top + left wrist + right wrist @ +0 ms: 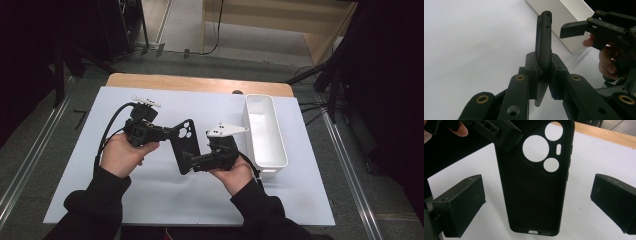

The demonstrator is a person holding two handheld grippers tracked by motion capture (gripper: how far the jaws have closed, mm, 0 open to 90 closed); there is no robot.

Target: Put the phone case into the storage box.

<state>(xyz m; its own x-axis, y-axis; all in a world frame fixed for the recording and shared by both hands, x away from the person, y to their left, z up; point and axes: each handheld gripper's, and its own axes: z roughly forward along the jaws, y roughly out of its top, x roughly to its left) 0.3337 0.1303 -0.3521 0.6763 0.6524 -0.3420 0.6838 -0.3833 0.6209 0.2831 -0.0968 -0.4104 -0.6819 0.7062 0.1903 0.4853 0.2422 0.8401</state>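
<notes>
White covering spreads over the wooden surface (150,210), with dark floor around it and a white bin (265,131) standing right of centre in the high view. Left of centre there, the left tongs (167,133) are clamped tight on one edge of a black phone case (184,145), which hangs in the air mid-frame, above the sheet and clear of it. In the left gripper view the case (543,42) stands edge-on between the pressed pads. Further right, the right tongs (196,161) stand wide, their pads on either side of the case (534,187) without touching it. My worry: the hold is a thin pinch near one rim, so the soft case could twist or slip out if the right tongs close off-centre or nudge it. A tug from both sides might bend it, too.
</notes>
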